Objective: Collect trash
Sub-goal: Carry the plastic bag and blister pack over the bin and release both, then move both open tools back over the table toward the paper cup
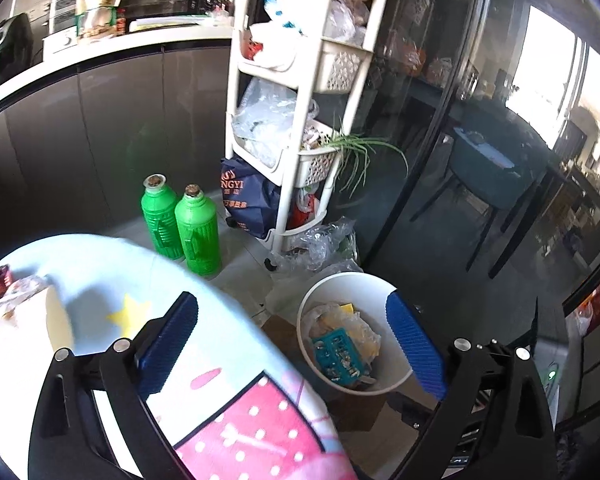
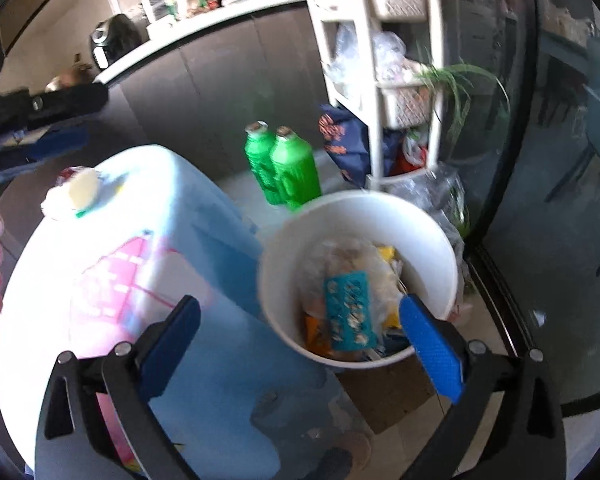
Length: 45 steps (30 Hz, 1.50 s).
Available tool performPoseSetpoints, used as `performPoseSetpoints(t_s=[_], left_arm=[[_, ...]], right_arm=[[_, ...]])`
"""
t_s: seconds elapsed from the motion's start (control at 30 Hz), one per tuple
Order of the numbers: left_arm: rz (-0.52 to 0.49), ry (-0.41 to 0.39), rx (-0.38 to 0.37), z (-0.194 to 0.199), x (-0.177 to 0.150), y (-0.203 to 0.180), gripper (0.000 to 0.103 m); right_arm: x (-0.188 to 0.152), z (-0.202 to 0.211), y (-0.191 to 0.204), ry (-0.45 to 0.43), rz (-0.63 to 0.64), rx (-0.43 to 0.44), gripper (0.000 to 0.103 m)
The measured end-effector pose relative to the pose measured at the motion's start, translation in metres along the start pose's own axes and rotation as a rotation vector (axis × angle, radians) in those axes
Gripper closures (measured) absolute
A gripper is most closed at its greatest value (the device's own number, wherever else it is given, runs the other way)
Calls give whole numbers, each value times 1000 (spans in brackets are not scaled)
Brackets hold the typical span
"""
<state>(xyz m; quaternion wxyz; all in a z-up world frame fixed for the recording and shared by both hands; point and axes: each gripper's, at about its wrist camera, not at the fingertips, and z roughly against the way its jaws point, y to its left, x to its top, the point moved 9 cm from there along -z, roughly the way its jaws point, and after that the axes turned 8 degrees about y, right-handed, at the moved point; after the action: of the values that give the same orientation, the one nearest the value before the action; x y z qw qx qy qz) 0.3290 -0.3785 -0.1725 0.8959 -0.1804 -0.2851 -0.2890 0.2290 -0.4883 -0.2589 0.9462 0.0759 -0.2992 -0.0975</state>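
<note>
Both your grippers, left gripper (image 1: 292,334) and right gripper (image 2: 300,338), stand wide apart with nothing between the pads, above the white bin (image 2: 440,232) on the floor beside the table's edge; a teal wrapper (image 2: 350,310) lies on the trash inside

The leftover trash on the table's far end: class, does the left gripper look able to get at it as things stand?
Probably yes. The left gripper is open and empty, and the tablecloth between it and the trash pile looks bare. It would need to swing left, away from the white bin.
</note>
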Motion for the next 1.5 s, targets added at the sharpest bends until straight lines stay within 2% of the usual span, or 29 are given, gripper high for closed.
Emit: performPoseSetpoints(t_s=[0.17, 0.37, 0.53, 0.7, 0.87, 1.03, 1.3, 1.4, 1.47, 1.5], left_arm=[[61, -59, 13, 59, -13, 34, 8], [166, -99, 85, 123, -45, 108, 8], [249, -126, 162, 167, -78, 175, 8], [332, -141, 179, 195, -105, 234, 8], [361, -144, 186, 206, -127, 270, 8], [349, -128, 190, 201, -138, 290, 8], [332, -106, 194, 182, -139, 311, 8], [331, -93, 185, 172, -137, 317, 8], [326, -85, 177, 165, -134, 319, 8], [323, -82, 173, 161, -133, 319, 8]], right_arm=[[24, 34, 52, -63, 91, 37, 3], [40, 57, 126, -91, 212, 86, 3], [43, 47, 182, -66, 280, 128, 3], [50, 22, 246, -14, 332, 174, 3], [57, -12, 296, 32, 350, 182, 3], [72, -58, 329, 60, 354, 120, 3], [89, -109, 354, 69, 359, 23, 3], [94, -117, 353, 60, 335, 22, 4], [95, -118, 353, 60, 332, 33, 10], [94, -118, 352, 61, 335, 34, 19]])
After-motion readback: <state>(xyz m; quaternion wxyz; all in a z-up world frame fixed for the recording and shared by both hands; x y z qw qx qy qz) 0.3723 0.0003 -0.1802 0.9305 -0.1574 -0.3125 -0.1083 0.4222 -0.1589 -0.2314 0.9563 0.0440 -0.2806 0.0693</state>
